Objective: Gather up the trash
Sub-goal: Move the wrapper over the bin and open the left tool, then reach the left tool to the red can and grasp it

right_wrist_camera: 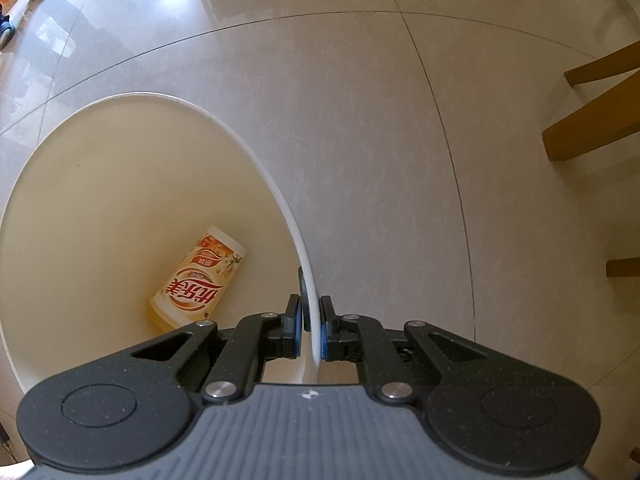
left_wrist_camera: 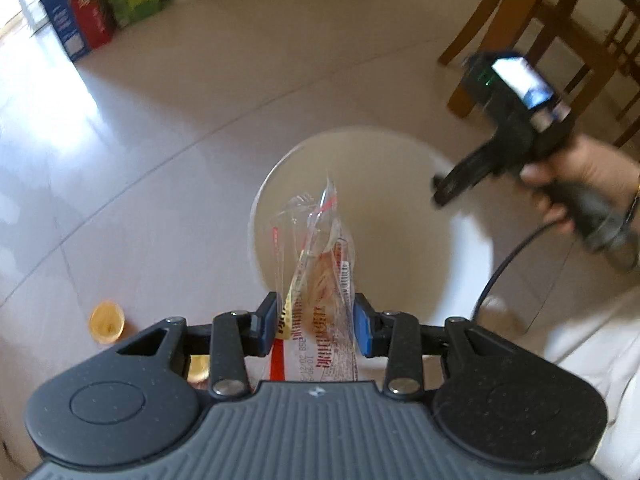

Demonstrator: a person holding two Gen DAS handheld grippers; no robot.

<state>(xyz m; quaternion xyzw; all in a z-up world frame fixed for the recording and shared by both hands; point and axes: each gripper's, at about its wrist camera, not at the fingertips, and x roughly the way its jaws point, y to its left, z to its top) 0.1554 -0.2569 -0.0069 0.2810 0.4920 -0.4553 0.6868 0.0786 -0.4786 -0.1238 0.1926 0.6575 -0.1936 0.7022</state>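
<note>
Tiled floor [left_wrist_camera: 160, 120], wrapper [left_wrist_camera: 320, 280] pinched in left hand-held gripper [left_wrist_camera: 316, 320], seemingly above bin [left_wrist_camera: 460, 248]

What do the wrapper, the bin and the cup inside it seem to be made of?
Wrapper: thin clear plastic film, see-through, crinkled, glossy. Bin: probably smooth cream plastic, with a thin even rim. Cup: printed paper or plastic; the look leaves it open.

My left gripper [left_wrist_camera: 316, 322] above the bin [left_wrist_camera: 280, 176] with a wrapper [left_wrist_camera: 320, 280] between its pads, my right gripper [right_wrist_camera: 310, 328] astride the bin's rim, cup [right_wrist_camera: 200, 280] lying inside, another cup [left_wrist_camera: 106, 320] on the floor left of the bin, chair [left_wrist_camera: 560, 20] behind right
</note>
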